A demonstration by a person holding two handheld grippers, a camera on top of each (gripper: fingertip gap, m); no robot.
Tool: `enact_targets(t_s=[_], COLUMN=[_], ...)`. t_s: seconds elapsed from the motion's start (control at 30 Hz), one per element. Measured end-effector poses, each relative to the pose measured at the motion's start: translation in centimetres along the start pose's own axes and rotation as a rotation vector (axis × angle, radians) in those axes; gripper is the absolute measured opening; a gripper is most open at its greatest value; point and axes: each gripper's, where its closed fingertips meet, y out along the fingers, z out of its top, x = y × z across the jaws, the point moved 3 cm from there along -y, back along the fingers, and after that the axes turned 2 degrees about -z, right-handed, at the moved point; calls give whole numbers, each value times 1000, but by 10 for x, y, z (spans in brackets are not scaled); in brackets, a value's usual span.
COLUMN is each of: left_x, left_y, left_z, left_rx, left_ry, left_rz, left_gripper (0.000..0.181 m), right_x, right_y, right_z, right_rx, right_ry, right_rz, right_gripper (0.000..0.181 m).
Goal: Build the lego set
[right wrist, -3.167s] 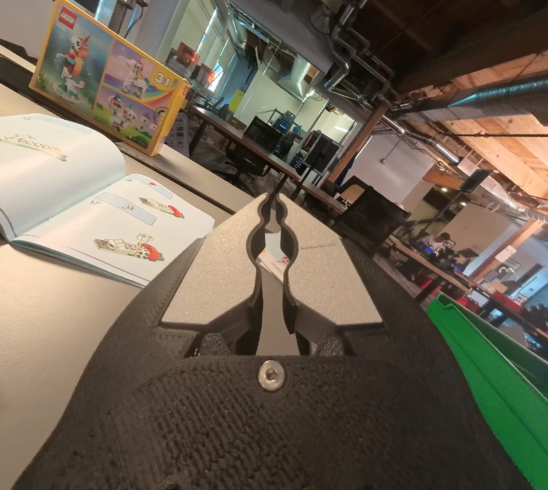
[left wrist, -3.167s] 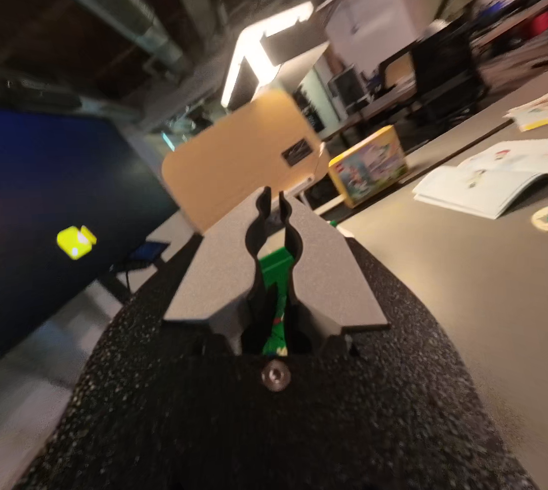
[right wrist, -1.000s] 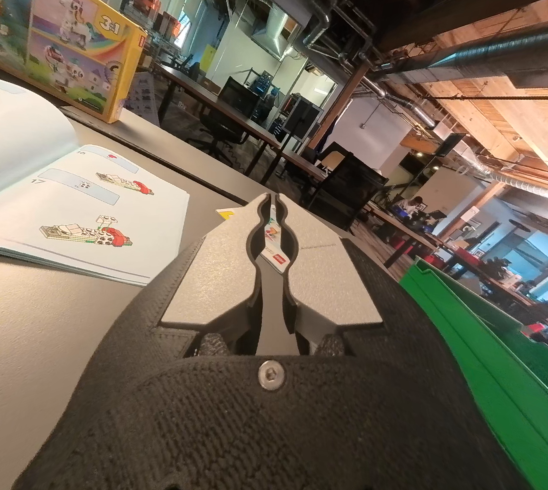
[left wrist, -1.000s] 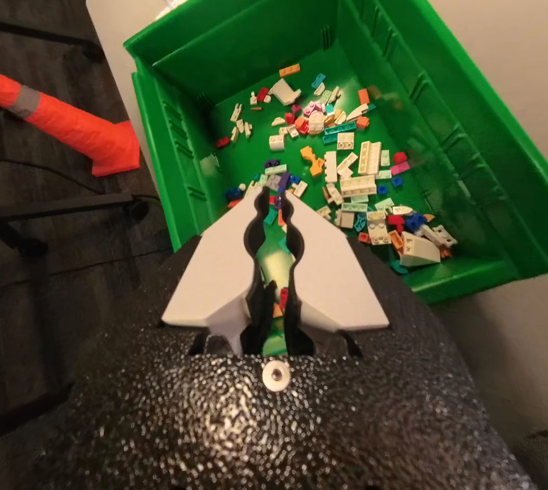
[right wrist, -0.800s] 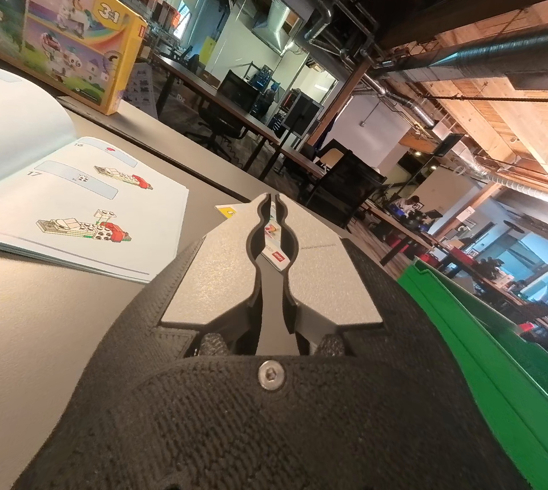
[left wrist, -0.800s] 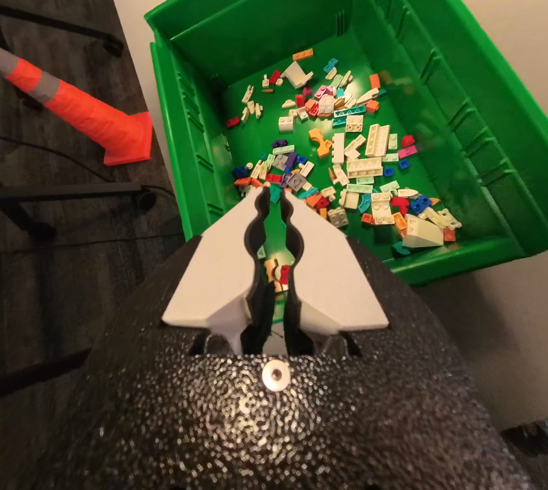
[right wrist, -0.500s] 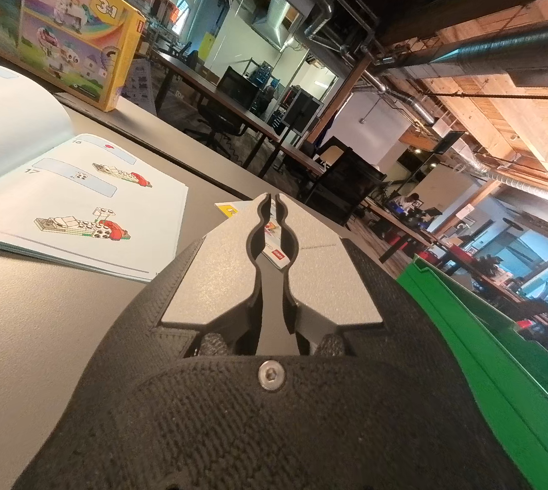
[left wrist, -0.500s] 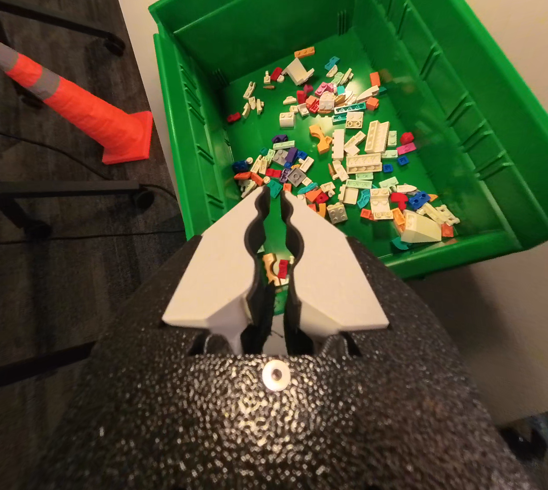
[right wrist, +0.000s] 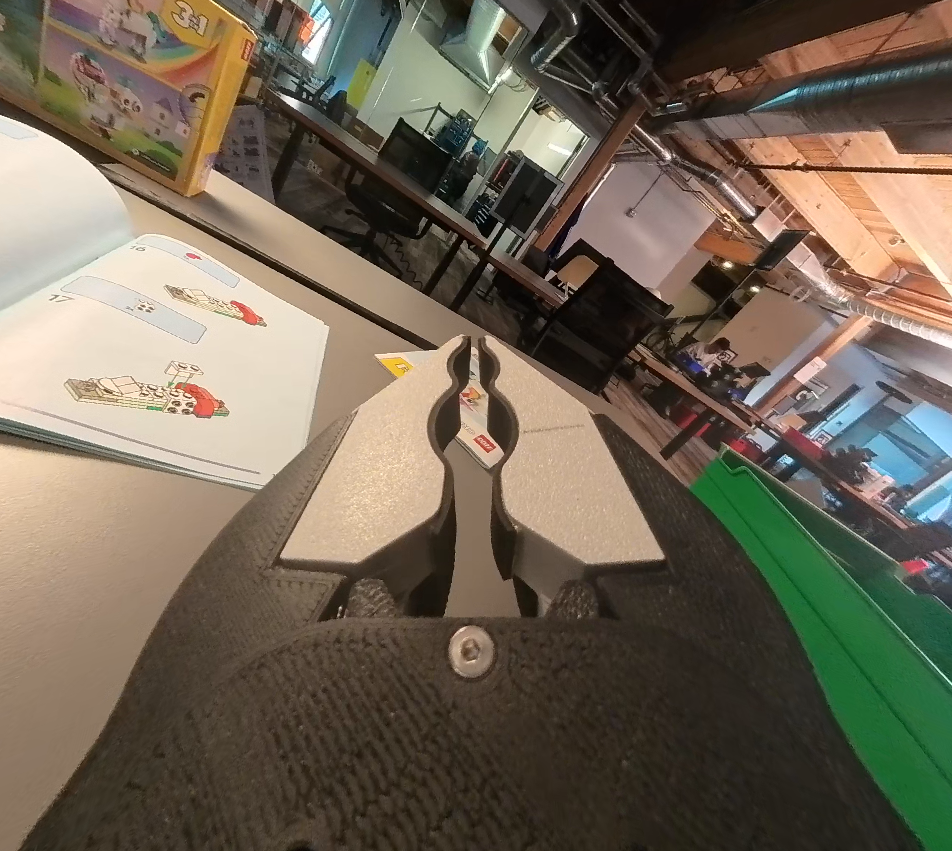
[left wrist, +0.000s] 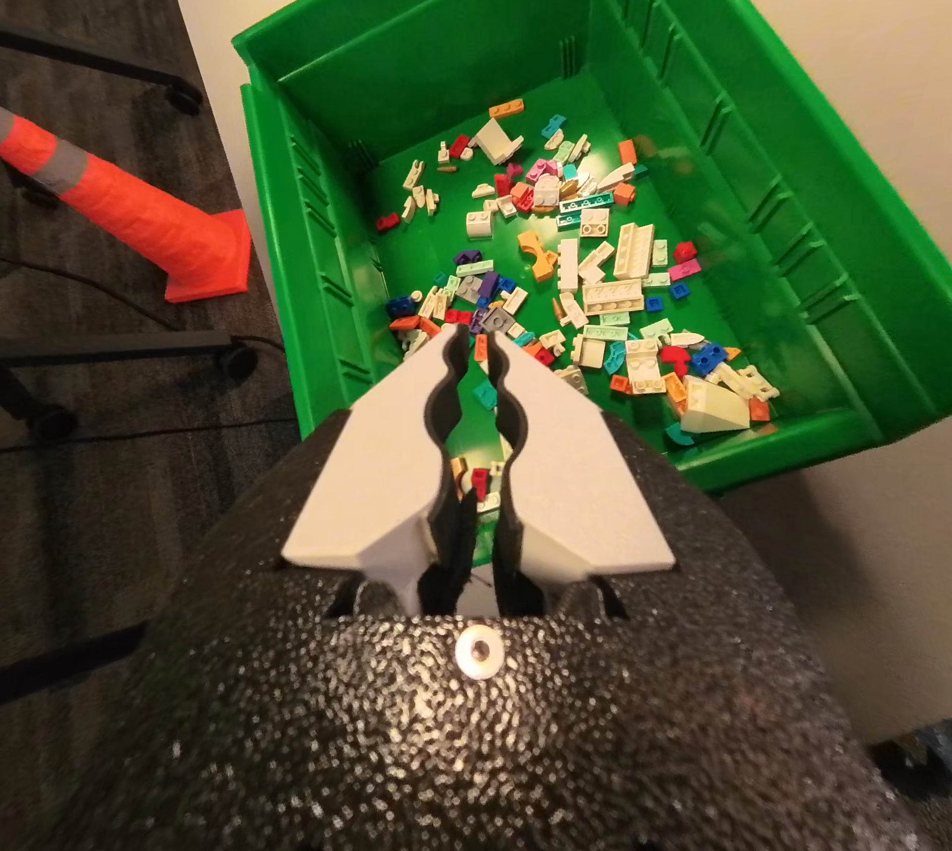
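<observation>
Above the green plastic bin (left wrist: 850, 187) of loose coloured lego bricks (left wrist: 608, 280), my left gripper (left wrist: 479, 336) hangs nearly closed, empty. Over the grey table (right wrist: 103, 543), my right gripper (right wrist: 473, 340) rests closed, empty.

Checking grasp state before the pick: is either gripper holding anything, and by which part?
Nothing held. The left gripper hangs nearly shut and empty above the bricks in the green bin. The right gripper is nearly shut with nothing between its fingers.
</observation>
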Motion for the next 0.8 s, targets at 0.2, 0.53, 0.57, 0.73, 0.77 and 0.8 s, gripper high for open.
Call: enact_targets(t_s=[0.2, 0.53, 0.57, 0.73, 0.77, 0.8], left_x=[5, 19, 20, 24, 25, 26], left_y=[1, 7, 8, 10, 10, 11], left_z=[1, 5, 5, 6, 6, 6], left_rx=[8, 25, 22, 19, 21, 21], left_ry=[6, 29, 38, 79, 77, 74], left_rz=[-13, -93, -95, -87, -91, -95], left_gripper=[5, 5, 5, 5, 4, 4], right_x=[0, 0, 0, 0, -1, -3], right_y=[0, 0, 0, -1, -2, -3], right_z=[-1, 0, 0, 3, 6, 8], right_rx=[-2, -2, -2, 17, 40, 62], right_ry=[0, -5, -7, -11, -2, 5], right_rz=[0, 0, 0, -3, 12, 27], right_gripper=[1, 1, 1, 5, 6, 8])
